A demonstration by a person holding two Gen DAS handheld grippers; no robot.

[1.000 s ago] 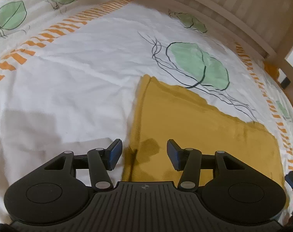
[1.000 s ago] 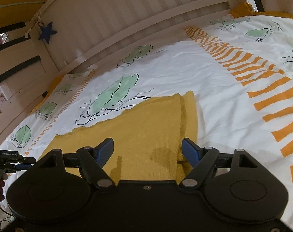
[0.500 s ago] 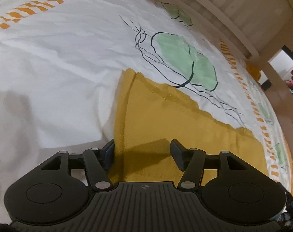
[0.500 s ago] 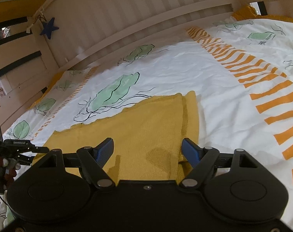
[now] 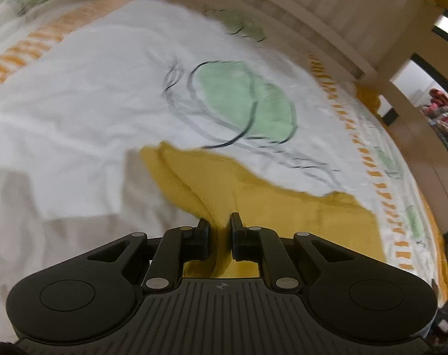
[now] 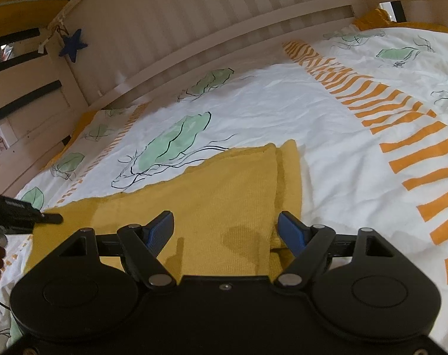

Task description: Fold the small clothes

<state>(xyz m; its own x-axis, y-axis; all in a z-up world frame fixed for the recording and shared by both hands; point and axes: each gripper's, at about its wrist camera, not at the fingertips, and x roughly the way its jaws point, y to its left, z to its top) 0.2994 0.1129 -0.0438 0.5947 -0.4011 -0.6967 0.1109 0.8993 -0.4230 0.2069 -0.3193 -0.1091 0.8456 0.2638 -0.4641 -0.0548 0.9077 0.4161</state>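
Note:
A mustard-yellow knitted cloth (image 5: pixel 283 207) lies on a bed, partly folded, with a doubled strip along one side. My left gripper (image 5: pixel 219 226) is shut on the cloth's near edge and lifts it, so the edge rises in a ridge toward the jaws. In the right wrist view the same cloth (image 6: pixel 224 195) lies flat, its folded strip on the right. My right gripper (image 6: pixel 225 227) is open and empty, low over the cloth's near end. The left gripper's tip (image 6: pixel 51 218) shows at the left edge of the right wrist view.
The bed cover (image 6: pixel 327 124) is white with green leaf prints and orange striped bands. A pale wooden slatted bed rail (image 6: pixel 224 29) runs along the far side, with a blue star (image 6: pixel 73 43) hanging on it. A doorway (image 5: pixel 416 88) shows beyond the bed's end.
My left gripper has shut on the cloth's near edge and begun to lift it; the view blurs with motion. My right gripper has stayed open in place.

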